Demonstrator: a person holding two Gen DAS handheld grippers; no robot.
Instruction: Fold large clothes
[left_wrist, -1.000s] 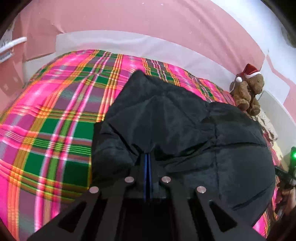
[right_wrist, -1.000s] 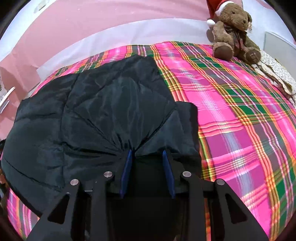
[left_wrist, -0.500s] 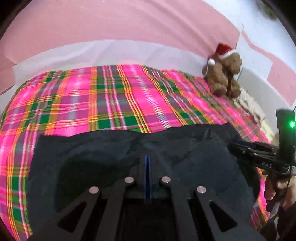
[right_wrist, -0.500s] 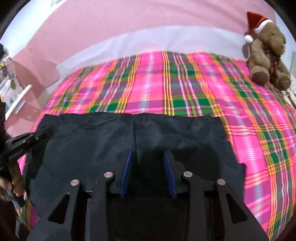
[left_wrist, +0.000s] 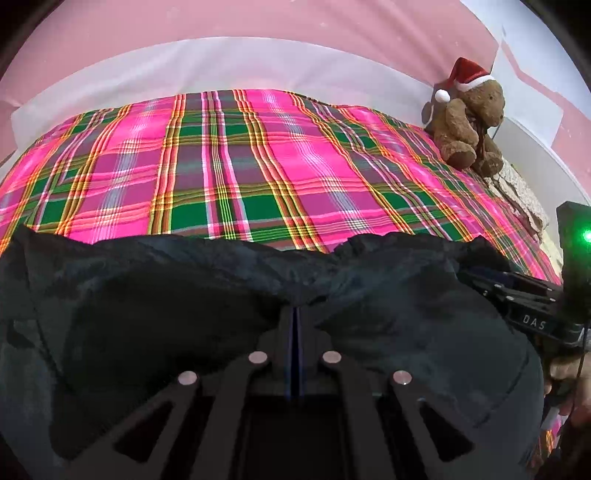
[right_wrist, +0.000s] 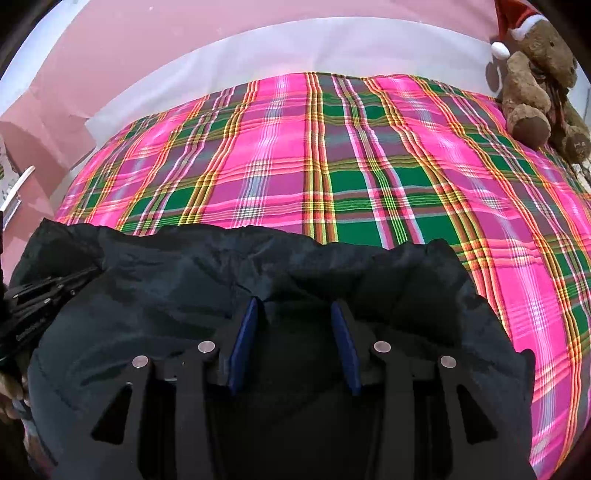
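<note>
A black quilted jacket (left_wrist: 147, 314) lies folded along the near side of the pink and green plaid bedspread (left_wrist: 258, 166). My left gripper (left_wrist: 295, 312) is shut on the jacket's folded edge, and the cloth gathers at its tips. In the right wrist view the jacket (right_wrist: 166, 280) fills the lower half. My right gripper (right_wrist: 294, 306) rests over it with its jaws opening. Black cloth lies loosely between the blue pads (right_wrist: 245, 332), which do not press on it. Each gripper shows at the edge of the other's view.
A brown teddy bear (left_wrist: 469, 118) in a red hat sits at the bed's far right corner, also in the right wrist view as the teddy bear (right_wrist: 535, 92). Pink wall and a white band lie behind the bed. A person's hand (left_wrist: 565, 373) holds the right gripper.
The jacket's far part has been drawn over toward the near edge, baring most of the plaid. Both grippers came back with it. The right jaws have widened; the left stayed shut.
</note>
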